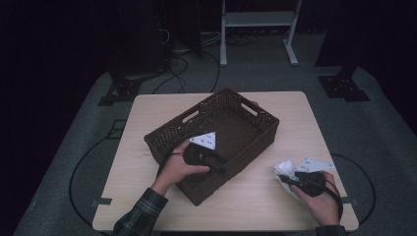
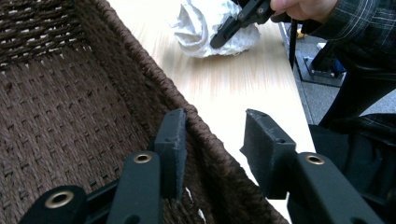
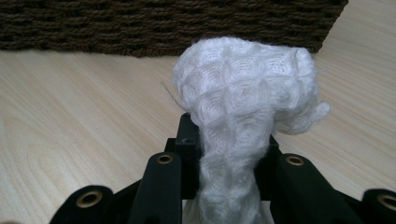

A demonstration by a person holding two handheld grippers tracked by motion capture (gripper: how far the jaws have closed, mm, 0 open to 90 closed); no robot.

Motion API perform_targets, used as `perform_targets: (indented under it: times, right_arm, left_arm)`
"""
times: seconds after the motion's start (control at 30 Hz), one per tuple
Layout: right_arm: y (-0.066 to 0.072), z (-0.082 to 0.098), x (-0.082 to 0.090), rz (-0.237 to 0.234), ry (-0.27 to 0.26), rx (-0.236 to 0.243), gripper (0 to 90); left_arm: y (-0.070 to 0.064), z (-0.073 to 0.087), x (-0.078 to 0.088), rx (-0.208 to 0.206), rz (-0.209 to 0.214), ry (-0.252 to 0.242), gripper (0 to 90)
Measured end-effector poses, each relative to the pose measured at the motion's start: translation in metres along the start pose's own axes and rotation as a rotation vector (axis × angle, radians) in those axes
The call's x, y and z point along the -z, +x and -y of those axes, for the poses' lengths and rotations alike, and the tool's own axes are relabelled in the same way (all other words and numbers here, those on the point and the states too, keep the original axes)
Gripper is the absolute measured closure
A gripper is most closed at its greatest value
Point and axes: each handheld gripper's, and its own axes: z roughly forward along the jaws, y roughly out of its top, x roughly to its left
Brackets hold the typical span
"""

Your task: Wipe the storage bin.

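Observation:
A dark brown woven basket stands askew in the middle of the wooden table. My left gripper reaches over its near right wall. In the left gripper view the gripper is open and straddles the basket's rim: one pad rests against the inner side, the other pad stands clear outside. At the table's right, my right gripper is shut on a crumpled white knitted cloth. The cloth bulges up between its jaws and rests on the table. The basket's inside looks bare.
The basket's side wall lies just beyond the cloth. The cloth and right gripper sit off the basket's corner. The table's front edge is close to both hands. Cables, black stand bases and a white frame occupy the floor behind.

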Motion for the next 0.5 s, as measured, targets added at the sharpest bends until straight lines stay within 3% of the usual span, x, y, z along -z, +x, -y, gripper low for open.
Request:
perform_targets:
  times: [0.37,0.5]
  right_arm:
    - [-0.017,-0.013,0.000,0.000,-0.040,-0.019,70.8]
    - [-0.024,-0.026,0.003,0.004,-0.059,-0.012,71.2]
  left_arm:
    - [-0.009,0.003,0.000,0.003,0.030,-0.001,63.3]
    - [-0.010,0.003,0.000,0.001,0.033,0.001,63.2]
